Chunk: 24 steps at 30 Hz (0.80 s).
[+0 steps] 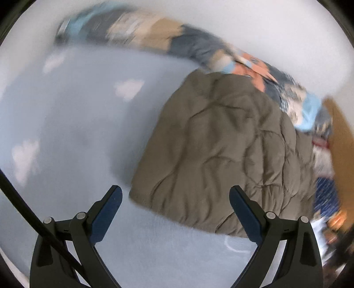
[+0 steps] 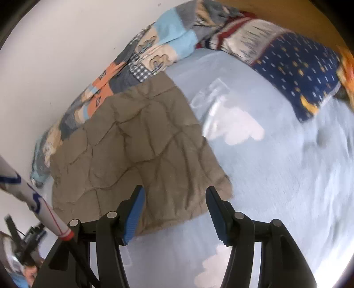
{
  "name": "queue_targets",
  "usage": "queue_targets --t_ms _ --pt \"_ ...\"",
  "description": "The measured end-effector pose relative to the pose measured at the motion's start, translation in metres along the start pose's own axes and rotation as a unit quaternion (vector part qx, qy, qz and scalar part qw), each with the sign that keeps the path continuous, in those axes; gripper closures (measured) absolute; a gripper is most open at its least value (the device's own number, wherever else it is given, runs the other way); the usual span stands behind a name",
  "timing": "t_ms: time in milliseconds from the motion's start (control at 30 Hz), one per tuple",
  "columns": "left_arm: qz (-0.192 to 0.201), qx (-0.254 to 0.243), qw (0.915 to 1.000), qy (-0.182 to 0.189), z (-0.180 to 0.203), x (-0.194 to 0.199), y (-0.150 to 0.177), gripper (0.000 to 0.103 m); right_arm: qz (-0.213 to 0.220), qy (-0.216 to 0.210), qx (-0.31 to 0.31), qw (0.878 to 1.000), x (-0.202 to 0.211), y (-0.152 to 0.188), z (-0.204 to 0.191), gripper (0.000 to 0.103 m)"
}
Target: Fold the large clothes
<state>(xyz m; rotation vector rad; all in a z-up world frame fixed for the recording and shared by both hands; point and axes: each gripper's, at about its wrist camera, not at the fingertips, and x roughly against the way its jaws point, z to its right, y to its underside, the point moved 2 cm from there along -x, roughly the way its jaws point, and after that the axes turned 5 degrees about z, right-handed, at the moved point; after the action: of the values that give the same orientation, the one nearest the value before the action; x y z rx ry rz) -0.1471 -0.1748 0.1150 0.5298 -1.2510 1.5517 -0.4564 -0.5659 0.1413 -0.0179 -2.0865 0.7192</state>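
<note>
A folded olive-brown quilted jacket (image 1: 223, 150) lies on a light blue bed sheet with white clouds (image 1: 73, 124). In the right wrist view the jacket (image 2: 135, 146) lies as a rough rectangle, its near edge just ahead of the fingers. My left gripper (image 1: 176, 195) is open and empty, above the jacket's near corner. My right gripper (image 2: 174, 195) is open and empty, above the jacket's near edge. Neither touches the cloth.
A patchwork blanket (image 2: 154, 48) is bunched along the white wall behind the jacket. A navy patterned pillow (image 2: 301, 71) lies at the far right by a wooden headboard (image 2: 287, 13). A white pole (image 2: 33, 197) crosses the lower left.
</note>
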Motion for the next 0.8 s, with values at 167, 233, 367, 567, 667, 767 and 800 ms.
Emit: queue_targets --t_ms 167,233,367,567,667,767,800 --pt "-0.060 0.162 0.9820 0.075 -0.049 -0.021 0.021 0.006 -0.005 -0.030 -0.112 0.993 0.009 0.016 0.046 0.033" --pt "-0.064 0.181 0.9771 0.091 -0.050 -0.025 0.026 0.006 -0.017 -0.054 -0.168 0.984 0.004 0.025 0.065 0.033" --pt "-0.039 0.205 0.9709 0.116 -0.043 -0.028 0.032 0.006 -0.021 -0.082 -0.234 0.968 -0.005 0.034 0.084 0.033" --pt "-0.024 0.240 0.9622 0.126 -0.039 -0.049 0.029 0.006 -0.012 -0.100 -0.260 0.960 -0.026 0.034 0.087 0.029" --pt "-0.018 0.265 0.9550 0.132 -0.044 -0.059 0.028 0.006 -0.023 -0.096 -0.268 0.958 -0.044 0.035 0.088 0.028" --pt "-0.008 0.277 0.9505 0.140 -0.045 -0.069 0.026 0.006 -0.025 -0.098 -0.273 0.957 -0.062 0.035 0.087 0.028" --pt "-0.005 0.278 0.9499 0.142 -0.045 -0.072 0.025 0.006 -0.026 -0.098 -0.276 0.956 -0.067 0.035 0.087 0.028"
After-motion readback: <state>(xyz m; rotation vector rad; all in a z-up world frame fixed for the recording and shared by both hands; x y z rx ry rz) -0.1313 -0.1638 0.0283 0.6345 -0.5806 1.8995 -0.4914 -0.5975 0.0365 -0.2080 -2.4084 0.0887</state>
